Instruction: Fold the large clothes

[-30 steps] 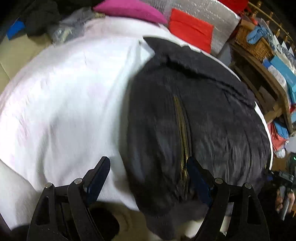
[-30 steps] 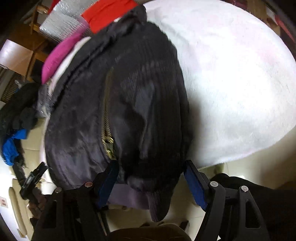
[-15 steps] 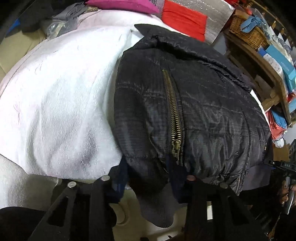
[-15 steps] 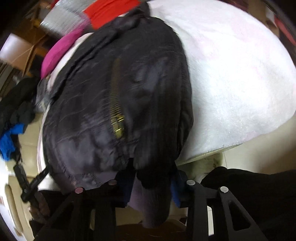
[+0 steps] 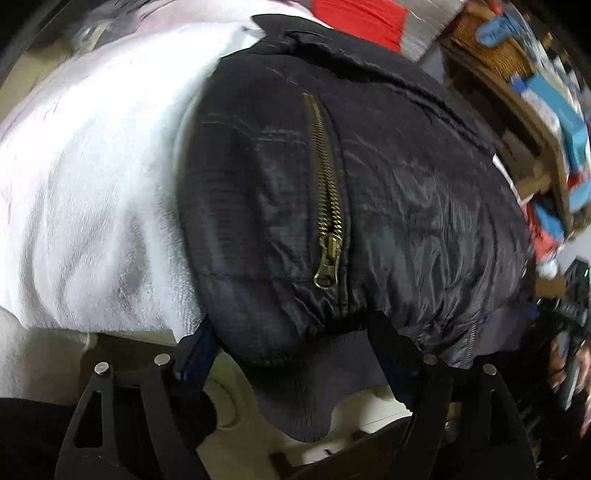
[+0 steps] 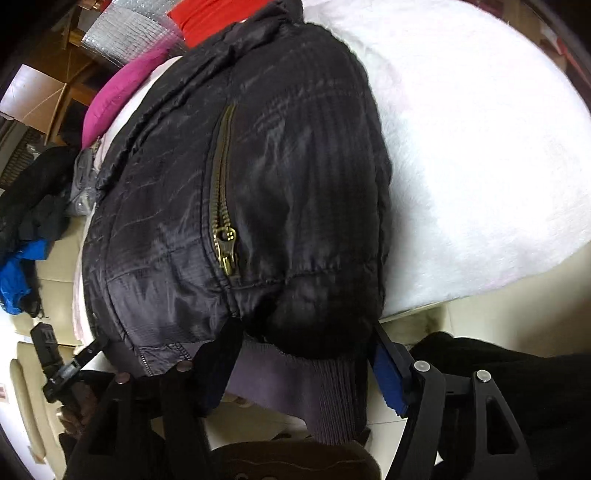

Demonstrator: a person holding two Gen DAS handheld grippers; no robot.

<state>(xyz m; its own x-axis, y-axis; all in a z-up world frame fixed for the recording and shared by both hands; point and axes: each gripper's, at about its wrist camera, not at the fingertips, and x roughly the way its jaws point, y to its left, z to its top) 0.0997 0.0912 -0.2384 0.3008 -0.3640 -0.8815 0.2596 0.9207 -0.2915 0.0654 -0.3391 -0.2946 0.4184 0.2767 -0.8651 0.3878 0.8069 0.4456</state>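
Observation:
A black quilted jacket [image 5: 406, 206] lies folded on a white fleecy blanket [image 5: 92, 184], its brass zipper pull [image 5: 327, 266] near the front edge. Its grey ribbed hem [image 5: 303, 398] hangs over that edge. My left gripper [image 5: 295, 350] straddles the hem's left part; its jaws are opening, the cloth loose between them. In the right wrist view the same jacket [image 6: 295, 166] fills the middle, zipper pull [image 6: 226, 254] to the left. My right gripper [image 6: 303, 358] straddles the ribbed hem [image 6: 325, 398], jaws opening and wide apart around the fabric.
A red cloth [image 5: 365, 18] and a pink cushion [image 6: 114, 99] lie beyond the jacket's collar. A wooden shelf with a wicker basket [image 5: 495, 48] and blue boxes stands at the right. Dark and blue clothes [image 6: 14, 273] are heaped at the far left.
Half a second ago both grippers were pinched on the jacket's hem; now both stand wide again with the hem loose between the fingers. The left gripper has come closer to the jacket.

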